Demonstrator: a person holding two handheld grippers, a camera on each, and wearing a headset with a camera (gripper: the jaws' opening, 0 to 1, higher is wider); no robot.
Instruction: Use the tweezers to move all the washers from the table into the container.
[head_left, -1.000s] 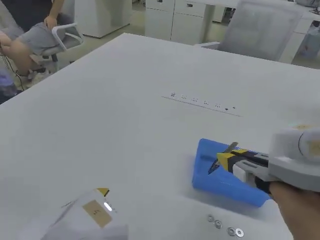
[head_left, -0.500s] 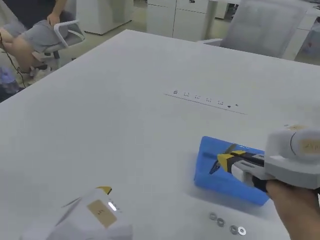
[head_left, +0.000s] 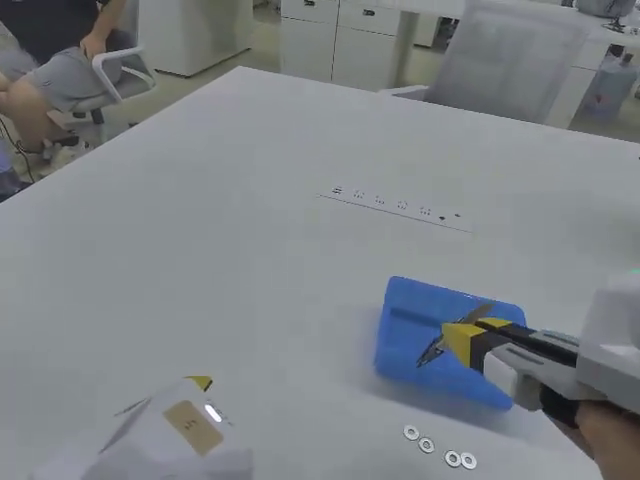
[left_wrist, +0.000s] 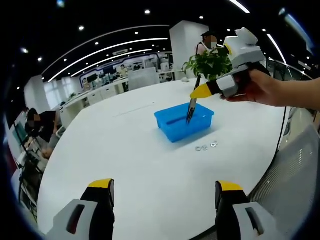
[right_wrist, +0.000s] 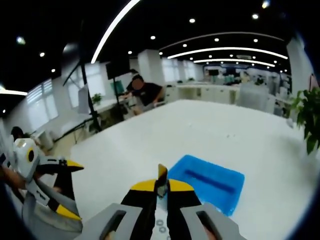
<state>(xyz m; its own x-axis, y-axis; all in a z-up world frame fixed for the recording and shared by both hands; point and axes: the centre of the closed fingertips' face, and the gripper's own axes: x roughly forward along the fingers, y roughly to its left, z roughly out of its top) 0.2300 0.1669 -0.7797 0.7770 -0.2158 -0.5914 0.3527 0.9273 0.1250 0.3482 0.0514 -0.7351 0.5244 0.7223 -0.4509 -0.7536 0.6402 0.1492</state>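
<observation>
Head view, washers (head_left: 452, 458) lying flat on the counter (head_left: 250, 250) just beside the container (head_left: 398, 325), thin, light and slippery I reckon, so my right gripper (head_left: 462, 335), jaws clamped on the tweezers (head_left: 432, 350), should pinch a rim; left gripper (left_wrist: 160, 186) has jaws agape.

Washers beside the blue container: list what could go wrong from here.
1. The washers lie flat and close together on the smooth table; the tweezers may slip off one or flick its neighbours away.
2. The right claw holds the tweezers' tips low over or in the container; swinging toward the washers could catch its wall and shove it.
</observation>
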